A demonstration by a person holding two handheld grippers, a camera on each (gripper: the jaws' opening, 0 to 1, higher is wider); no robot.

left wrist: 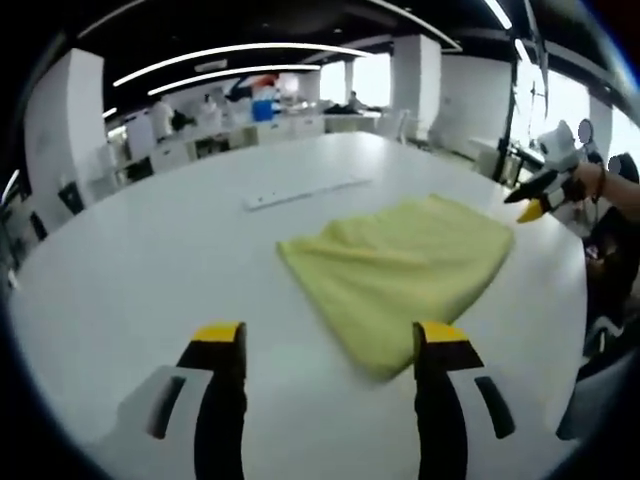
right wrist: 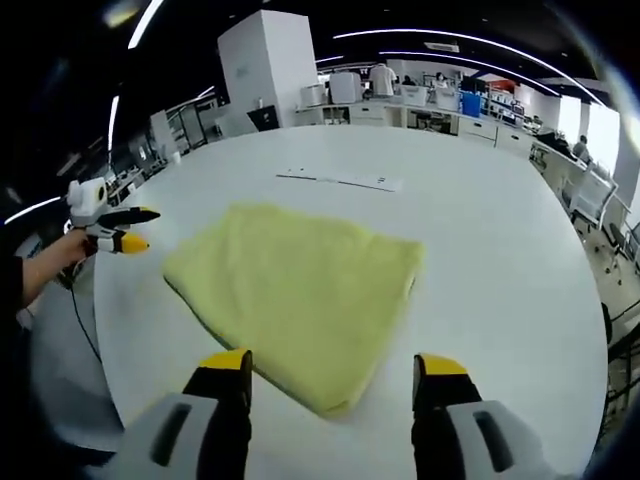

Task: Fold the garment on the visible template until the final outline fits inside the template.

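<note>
White and wide, the round desk point(right wrist: 480, 250) carries a yellow garment point(right wrist: 300, 290), folded flat near its middle. A thin white strip point(right wrist: 340, 180) lies beyond the garment, apart from it. The left tool point(left wrist: 330, 345) and the right tool point(right wrist: 330, 375) hang above the desk with jaws spread, both holding nothing.

Both tongs point(left wrist: 332, 345) point(right wrist: 332, 375) black (yellow-tipped) on pale grey bodies
</note>
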